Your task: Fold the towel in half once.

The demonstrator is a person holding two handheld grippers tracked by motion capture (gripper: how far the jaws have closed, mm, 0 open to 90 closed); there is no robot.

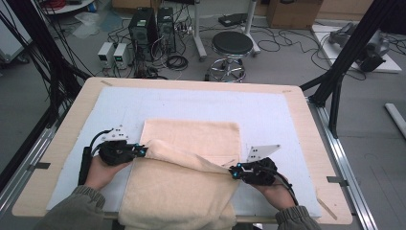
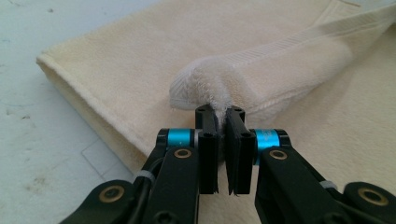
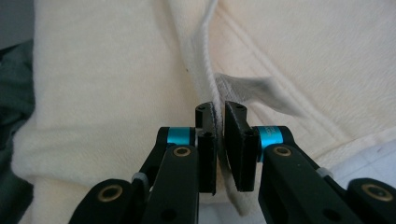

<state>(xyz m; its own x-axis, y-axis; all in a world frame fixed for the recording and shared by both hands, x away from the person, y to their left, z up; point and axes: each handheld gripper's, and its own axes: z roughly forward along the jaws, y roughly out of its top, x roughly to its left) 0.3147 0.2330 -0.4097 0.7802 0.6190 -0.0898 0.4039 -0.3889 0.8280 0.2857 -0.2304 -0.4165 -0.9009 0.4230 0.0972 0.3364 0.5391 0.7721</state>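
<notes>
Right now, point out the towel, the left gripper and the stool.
towel (image 1: pixel 191 132), high view, flat upper layer.
left gripper (image 2: pixel 222 116), left gripper view, between its fingers, pinching the towel's edge.
stool (image 1: pixel 232 43), high view, black seat.

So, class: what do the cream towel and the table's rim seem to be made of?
Towel: soft cotton terry, probably; matte, fuzzy pile with a flat woven band near its hem, seen in the left gripper view. Table rim: pale wood or plywood, smooth and matte; which one cannot be told.

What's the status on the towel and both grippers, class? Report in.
Left gripper shut on towel edge. Right gripper shut on the same edge, opposite side. Edge lifted between them. Nothing in the way.
</notes>
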